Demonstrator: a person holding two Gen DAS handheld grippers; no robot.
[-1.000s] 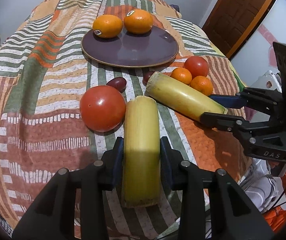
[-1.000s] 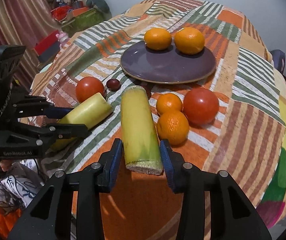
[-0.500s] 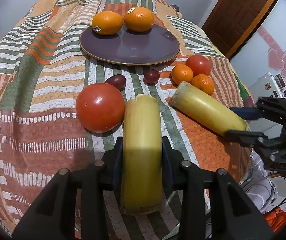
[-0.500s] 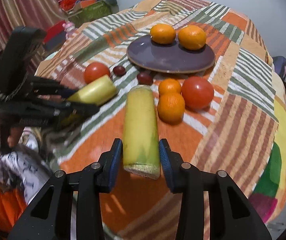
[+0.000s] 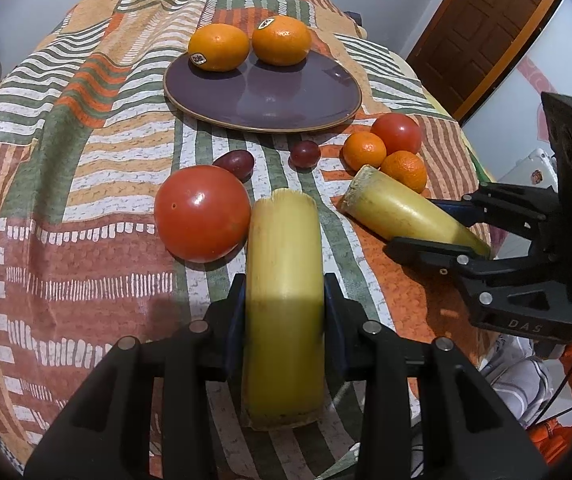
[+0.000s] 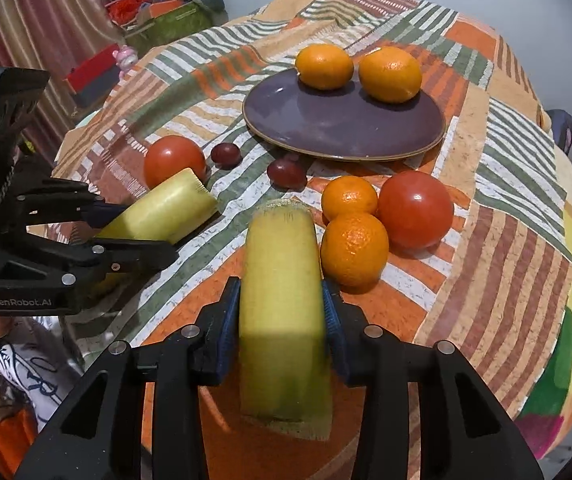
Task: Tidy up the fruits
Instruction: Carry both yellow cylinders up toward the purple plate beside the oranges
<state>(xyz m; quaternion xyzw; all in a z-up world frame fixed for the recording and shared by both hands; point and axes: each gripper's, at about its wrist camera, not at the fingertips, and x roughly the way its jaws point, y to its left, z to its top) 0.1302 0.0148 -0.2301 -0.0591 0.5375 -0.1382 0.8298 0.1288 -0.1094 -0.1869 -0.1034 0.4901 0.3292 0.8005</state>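
Plate: we see a purple plate (image 5: 286, 100) in the upper middle of the left wrist view, resting on the patchwork cloth (image 5: 66, 152) that covers the desk.
Plate contents: two large oranges (image 5: 219, 47) sit side by side at its far rim, each with a small sticker; the near part of the plate is bare.
Left cane piece: a pale yellow-green sugarcane piece (image 5: 284, 304) with a rough cut end, lying lengthwise at lower centre of the left wrist view.
Left claw: we see the left claw (image 5: 284, 320) pinching that piece, blue pads pressed on both its sides.
Right cane piece: a second sugarcane piece (image 6: 284, 312) of the same look, at lower centre of the right wrist view, its far end close to the two small oranges.
Right claw: the right claw (image 6: 284, 328) clamps it from both sides.
Loose fruit, left: a large red tomato (image 5: 202, 213) touches the left cane piece; two dark grapes (image 5: 235, 163) lie between it and the plate.
Loose fruit, right: two small oranges (image 6: 353, 248) and a second tomato (image 6: 415, 209) cluster together at centre right of the right wrist view.
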